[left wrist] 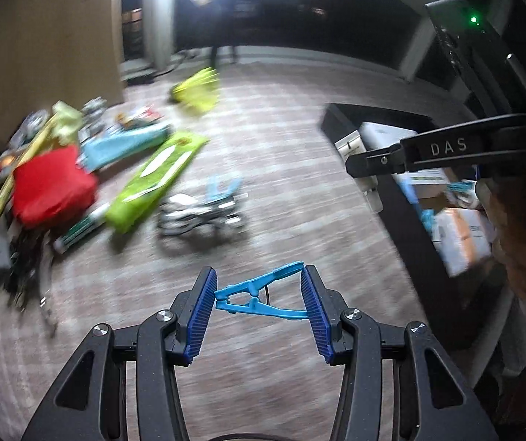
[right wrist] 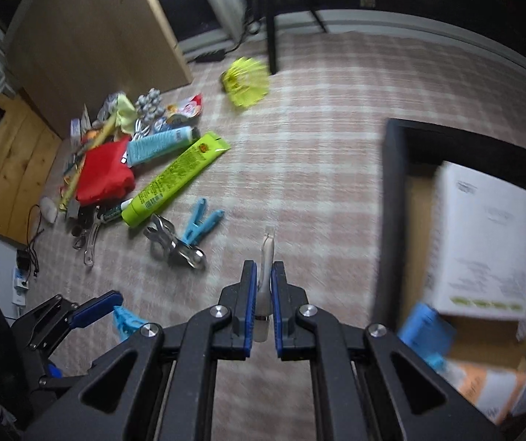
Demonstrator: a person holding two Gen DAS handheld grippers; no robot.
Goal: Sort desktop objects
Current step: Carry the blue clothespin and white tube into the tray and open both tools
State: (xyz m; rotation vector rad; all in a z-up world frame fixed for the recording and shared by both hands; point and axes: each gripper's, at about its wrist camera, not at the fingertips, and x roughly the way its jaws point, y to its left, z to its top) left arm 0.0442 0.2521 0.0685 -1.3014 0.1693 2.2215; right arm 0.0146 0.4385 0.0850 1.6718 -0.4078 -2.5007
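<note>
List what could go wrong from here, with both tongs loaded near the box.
1. The left tongs grip the blue clip only by its ends, crosswise; it may twist out or spring loose on the way.
2. The right tongs pinch a thin pale tool that sticks out ahead; its tip may catch the black box wall.
3. The box already holds a white carton and other packs, so a dropped item could land on top and slide off.
</note>
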